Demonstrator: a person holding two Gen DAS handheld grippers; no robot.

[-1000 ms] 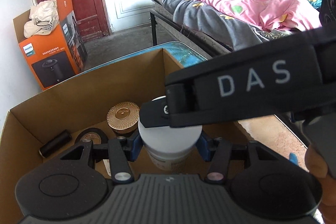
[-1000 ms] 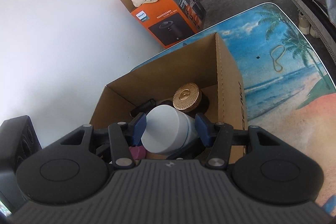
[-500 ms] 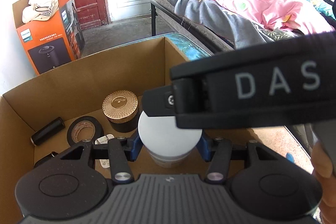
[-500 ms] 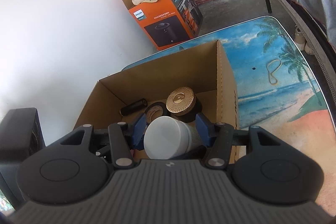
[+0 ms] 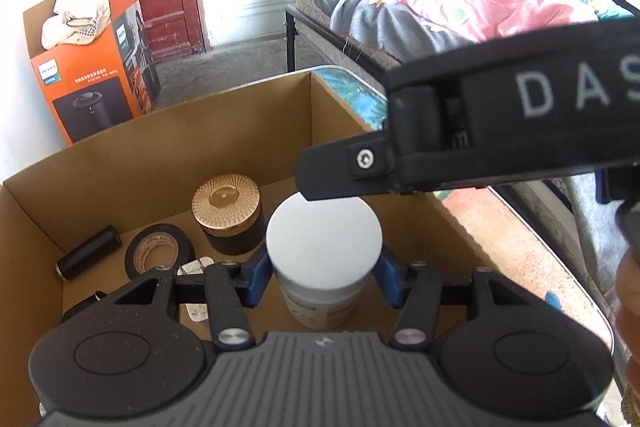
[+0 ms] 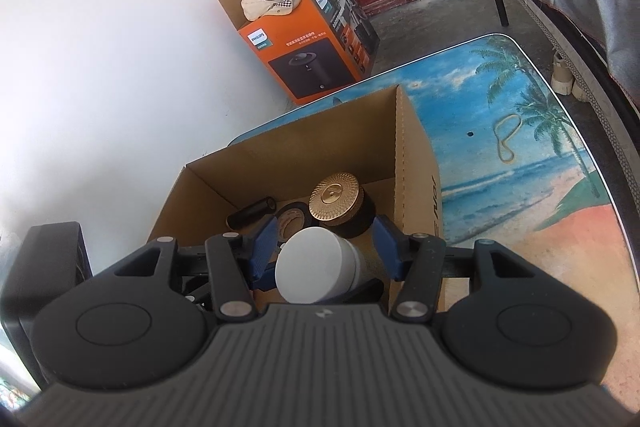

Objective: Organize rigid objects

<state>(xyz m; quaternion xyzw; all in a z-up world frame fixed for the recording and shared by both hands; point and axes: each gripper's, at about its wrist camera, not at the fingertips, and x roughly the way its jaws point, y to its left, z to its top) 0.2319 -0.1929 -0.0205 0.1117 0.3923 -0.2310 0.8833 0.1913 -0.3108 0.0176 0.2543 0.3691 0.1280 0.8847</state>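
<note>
A white-lidded jar (image 5: 324,239) stands upright on the floor of the open cardboard box (image 5: 160,147), near its right wall. My left gripper (image 5: 323,275) straddles the jar; its jaws are opening and the blue pads sit just off the jar's sides. One black finger (image 5: 324,179) of the right gripper reaches in over the lid's far edge, its body crossing the upper right. In the right wrist view the right gripper (image 6: 325,251) hovers open above the same jar (image 6: 312,267), not touching it, over the box (image 6: 320,139).
Inside the box lie a gold-lidded black jar (image 5: 226,211), a black tape roll (image 5: 158,251) and a black cylinder (image 5: 88,253). The box sits on a beach-print table (image 6: 520,167) with a rubber band (image 6: 506,139). An orange carton (image 5: 92,83) and a bed (image 5: 440,11) stand beyond.
The jar has gone down to the box floor and my left jaws have widened around it. The right gripper has drawn back and upward, showing more of the box.
</note>
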